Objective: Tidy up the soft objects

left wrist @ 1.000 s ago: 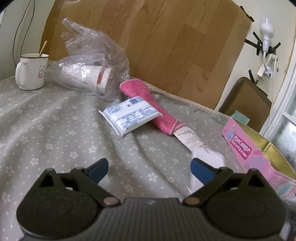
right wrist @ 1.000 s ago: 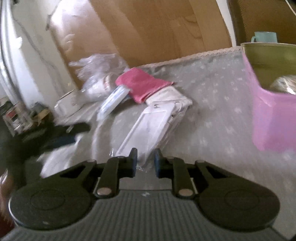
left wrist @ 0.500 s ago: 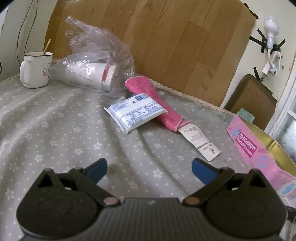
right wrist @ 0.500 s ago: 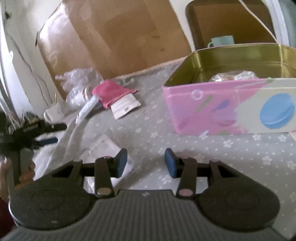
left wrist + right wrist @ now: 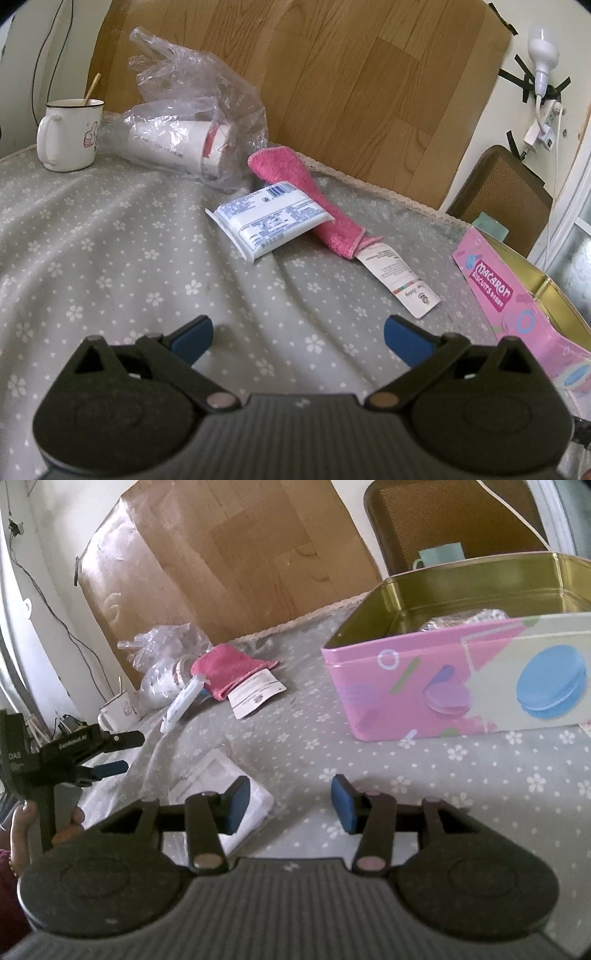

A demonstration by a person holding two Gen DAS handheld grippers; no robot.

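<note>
A pink cloth [image 5: 295,192] with a white paper label [image 5: 399,280] lies on the grey flowered tablecloth; it also shows in the right wrist view [image 5: 229,664]. A white and blue tissue pack [image 5: 269,221] leans on it. A flat white packet [image 5: 218,779] lies just beyond my right gripper's left fingertip. A pink macaron tin [image 5: 461,686] stands open at the right with something inside. My left gripper [image 5: 298,334] is open and empty over bare cloth. My right gripper [image 5: 290,805] is open and empty.
A white mug [image 5: 70,134] with a stick stands at the far left. A clear plastic bag with paper cups [image 5: 188,129] lies behind the cloth. A wood-pattern board [image 5: 332,81] leans behind the table. A chair [image 5: 506,195] stands at the right.
My right gripper has opened and let go of the white packet, which now lies on the table, and has swung right toward the tin. My left gripper has stayed open.
</note>
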